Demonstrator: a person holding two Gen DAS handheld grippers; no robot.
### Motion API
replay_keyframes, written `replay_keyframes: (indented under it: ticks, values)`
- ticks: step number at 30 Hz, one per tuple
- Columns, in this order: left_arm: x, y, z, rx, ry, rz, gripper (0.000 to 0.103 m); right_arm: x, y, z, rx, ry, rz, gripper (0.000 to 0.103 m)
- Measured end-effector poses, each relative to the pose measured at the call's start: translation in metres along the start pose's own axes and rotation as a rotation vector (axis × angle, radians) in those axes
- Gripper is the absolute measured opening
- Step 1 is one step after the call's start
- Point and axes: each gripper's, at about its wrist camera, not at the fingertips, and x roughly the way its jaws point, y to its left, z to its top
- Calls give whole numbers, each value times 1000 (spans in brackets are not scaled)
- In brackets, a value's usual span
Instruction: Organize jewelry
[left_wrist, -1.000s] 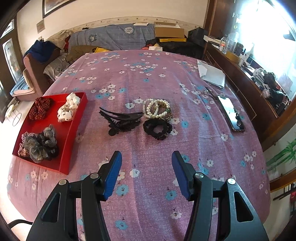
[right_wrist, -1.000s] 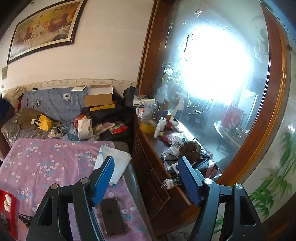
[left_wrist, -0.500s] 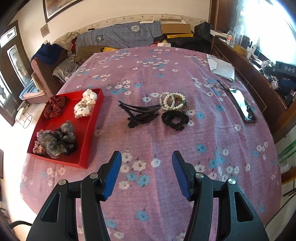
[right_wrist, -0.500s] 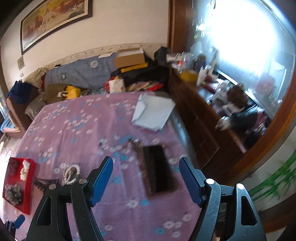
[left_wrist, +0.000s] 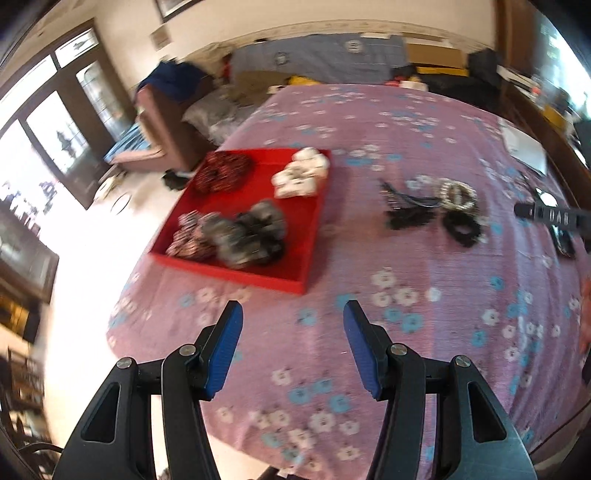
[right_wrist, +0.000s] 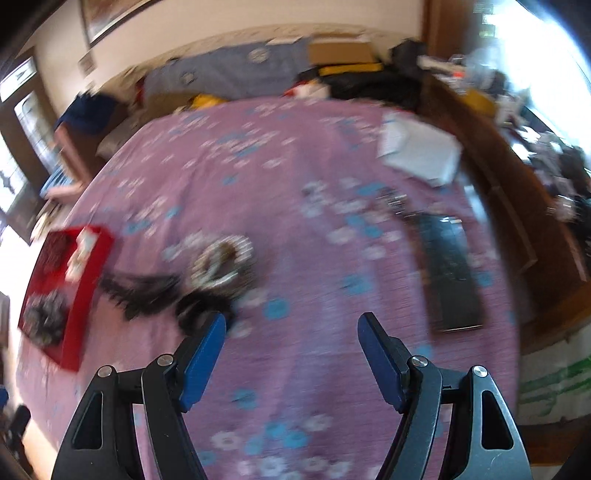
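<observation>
- Both views look down on a bed covered in a purple flowered bedspread (left_wrist: 424, 258), and both are pretty blurry.
- Left gripper (left_wrist: 293, 325): blue fingers (left_wrist: 225, 347) sit about halfway apart with nothing between them, just bedspread showing through the gap.
- Right gripper (right_wrist: 291, 332): fingers spread wider, also empty, hanging over bare bedspread.
- Red tray (left_wrist: 312, 236) sits near the bed's left edge. Inside: a dark red scrunchie (left_wrist: 223, 173) and a white scrunchie (left_wrist: 301, 173) at the far end, plus a grey-and-black pile of scrunchies (left_wrist: 236, 236) at the near end.
- The loose stuff is right of the tray, apart from it: a black hair clip (left_wrist: 406, 210), a pearl bracelet bunch (left_wrist: 458, 194) just beside it, and a black scrunchie (left_wrist: 461, 229) in front of the pearls.
- In the right wrist view that same cluster lies just past the left fingertip; can't tell if anything touches.
- A dark phone (right_wrist: 450, 273) lies flat near the bed's right edge, with white paper (right_wrist: 421, 147) farther back.
</observation>
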Motion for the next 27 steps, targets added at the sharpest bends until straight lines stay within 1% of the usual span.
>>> replay_keyframes:
  ticks: [3, 6, 12, 19, 22, 27]
  values:
    - [-2, 12, -1, -19, 3, 23, 56, 8, 24, -10, -48, 30, 36, 78]
    - [-3, 14, 1, -13, 0, 30, 56, 15, 38, -20, -77, 59, 53, 78]
    - [9, 14, 2, 9, 31, 8, 56, 21, 40, -34, -63, 91, 39, 78]
    - [21, 26, 12, -22, 52, -33, 56, 22, 37, -51, -59, 120, -7, 78]
    - [25, 33, 13, -25, 53, -37, 56, 24, 40, -53, -57, 128, -17, 78]
    - [35, 47, 15, -50, 65, -47, 56, 25, 57, -50, -73, 127, -15, 78]
